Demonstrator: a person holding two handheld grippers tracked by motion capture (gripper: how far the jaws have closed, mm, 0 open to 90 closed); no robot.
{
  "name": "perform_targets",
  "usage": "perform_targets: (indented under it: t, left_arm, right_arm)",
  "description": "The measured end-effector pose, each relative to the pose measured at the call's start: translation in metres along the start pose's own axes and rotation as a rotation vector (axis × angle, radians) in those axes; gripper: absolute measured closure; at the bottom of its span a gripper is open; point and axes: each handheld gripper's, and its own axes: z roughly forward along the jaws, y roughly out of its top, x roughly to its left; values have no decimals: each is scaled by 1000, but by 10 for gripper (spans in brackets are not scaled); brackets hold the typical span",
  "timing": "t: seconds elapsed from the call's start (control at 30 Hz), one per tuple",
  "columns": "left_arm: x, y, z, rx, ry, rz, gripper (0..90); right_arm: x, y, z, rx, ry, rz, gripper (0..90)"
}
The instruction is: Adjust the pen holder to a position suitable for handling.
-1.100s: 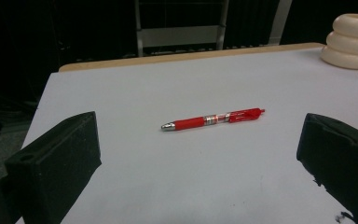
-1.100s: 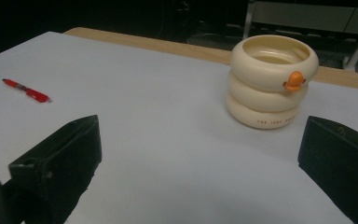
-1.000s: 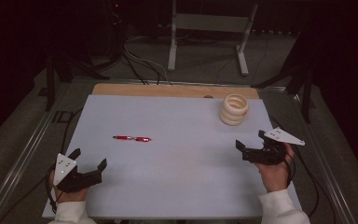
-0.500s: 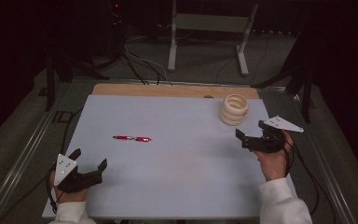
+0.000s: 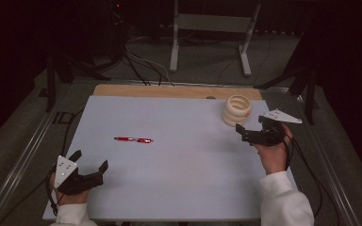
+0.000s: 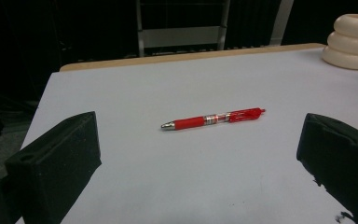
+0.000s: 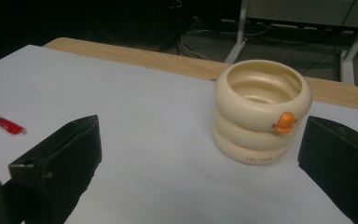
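A red pen lies flat on the white table top, left of centre; it is also in front of the jaws in the left gripper view. A cream ringed cup stands upright at the back right, with an orange knob on its side. My left gripper rests near the front left corner, open and empty, well short of the pen. My right gripper is open and empty, just in front of the cup and apart from it.
A wooden strip runs along the table's far edge. Behind it stand a grey metal stand and floor cables. Metal rails flank the table. The red pen's end shows at the left in the right gripper view.
My right gripper has moved away from the front edge toward the cup and now sits close in front of it. The left gripper, pen and cup have stayed put.
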Motion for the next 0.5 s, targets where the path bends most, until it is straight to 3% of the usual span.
perform_targets:
  t: [0.37, 0.5]
  left_arm:
    - [1, 0, -1, -7, 7, -5, 1]
    - [1, 0, -1, -7, 8, -6, 1]
  right_arm:
    - [-9, 13, 14, -4, -44, 3, 0]
    - [-15, 16, 18, -9, -56, 30, 0]
